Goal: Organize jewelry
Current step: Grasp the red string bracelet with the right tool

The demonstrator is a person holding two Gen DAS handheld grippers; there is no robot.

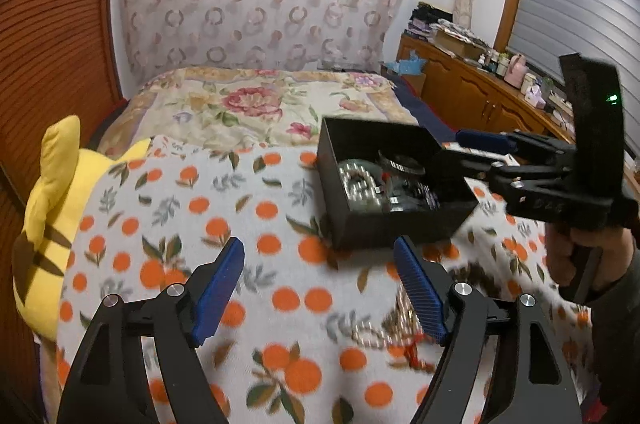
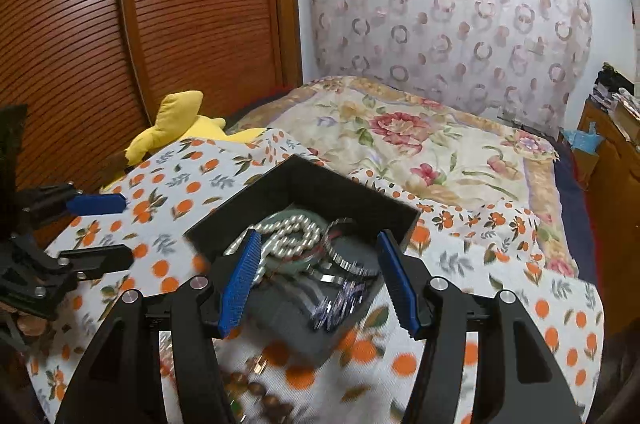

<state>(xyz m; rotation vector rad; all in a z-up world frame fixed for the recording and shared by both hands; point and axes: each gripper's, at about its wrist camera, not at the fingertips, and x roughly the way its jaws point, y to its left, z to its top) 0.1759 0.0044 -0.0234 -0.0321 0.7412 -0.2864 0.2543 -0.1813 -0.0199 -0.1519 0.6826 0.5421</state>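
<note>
A black open box (image 1: 400, 220) stands on the orange-print blanket (image 1: 240, 207) and holds a pearl strand (image 1: 358, 183), a green bangle and metal bracelets. It also shows in the right wrist view (image 2: 240, 212), with the pearls (image 2: 288, 232) inside. A brown bead strand (image 1: 384, 332) lies on the blanket by my left gripper's right finger; it also shows in the right wrist view (image 2: 260, 392). My left gripper (image 1: 320, 288) is open and empty, in front of the box. My right gripper (image 2: 316, 280) is open and empty, just above the box's near side.
A yellow plush toy (image 1: 48, 224) lies at the blanket's left edge. A floral quilt (image 1: 260, 103) covers the bed beyond. A slatted wooden wardrobe (image 2: 160, 23) stands on the left. A wooden cabinet (image 1: 480, 95) with clutter runs along the right.
</note>
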